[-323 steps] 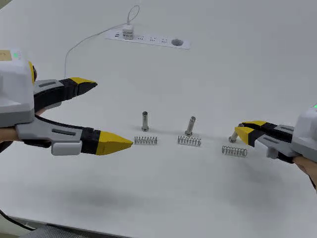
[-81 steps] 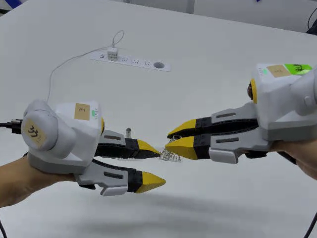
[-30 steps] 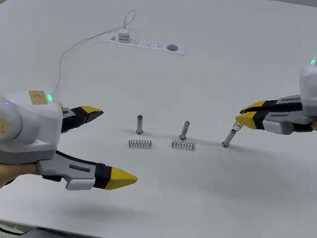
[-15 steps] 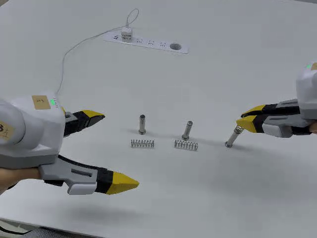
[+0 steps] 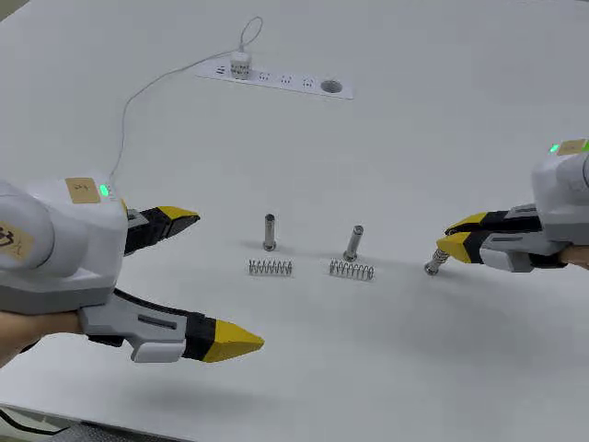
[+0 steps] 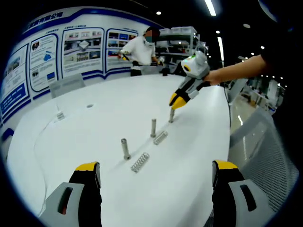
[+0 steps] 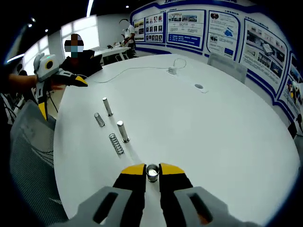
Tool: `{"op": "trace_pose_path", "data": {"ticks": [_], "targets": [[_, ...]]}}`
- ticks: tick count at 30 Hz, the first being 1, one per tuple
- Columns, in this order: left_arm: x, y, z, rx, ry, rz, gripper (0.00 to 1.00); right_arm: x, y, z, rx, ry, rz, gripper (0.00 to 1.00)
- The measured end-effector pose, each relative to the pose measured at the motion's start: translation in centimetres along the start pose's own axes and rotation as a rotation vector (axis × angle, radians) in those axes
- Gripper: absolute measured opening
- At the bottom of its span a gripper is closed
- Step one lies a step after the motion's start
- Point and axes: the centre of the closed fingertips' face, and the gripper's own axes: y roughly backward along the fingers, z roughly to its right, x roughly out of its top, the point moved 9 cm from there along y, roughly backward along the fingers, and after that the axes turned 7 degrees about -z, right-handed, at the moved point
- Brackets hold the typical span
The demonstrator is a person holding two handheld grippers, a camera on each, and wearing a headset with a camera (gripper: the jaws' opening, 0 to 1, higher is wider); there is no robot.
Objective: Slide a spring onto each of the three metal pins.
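Three metal pins stand on the white table: the left pin (image 5: 269, 230), the middle pin (image 5: 353, 242) and the right pin (image 5: 433, 264). A loose spring (image 5: 271, 268) lies in front of the left pin and another spring (image 5: 352, 270) in front of the middle one. My right gripper (image 5: 455, 238) is shut on a third spring (image 7: 152, 172), which sits around the right pin, low on it. My left gripper (image 5: 207, 281) hovers open at the near left with nothing between its fingers. From the left gripper (image 6: 156, 175) view the pins line up ahead, with the right gripper (image 6: 179, 99) at the farthest pin (image 6: 171, 115).
A white power strip (image 5: 276, 78) with a plugged charger and cable lies at the far side of the table. The table's near edge (image 5: 138, 425) runs close under my left gripper. People stand in the room beyond the table.
My right gripper has come down, carrying the spring from the right pin's top down its shaft. The left gripper has hardly moved.
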Motion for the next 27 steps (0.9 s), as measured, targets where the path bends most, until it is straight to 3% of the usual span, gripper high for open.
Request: {"op": "trace_pose_path", "data": {"ticks": [12, 27], "targets": [[-0.5, 0.1, 0.1, -0.001, 0.016, -0.014, 1.00, -0.7, -1.4, -0.2, 0.011, -0.015, -0.020, 0.11], [-0.5, 0.0, 0.1, -0.017, 0.015, -0.016, 1.00, -0.8, -1.7, -0.4, 0.005, 0.021, -0.056, 0.12]]}}
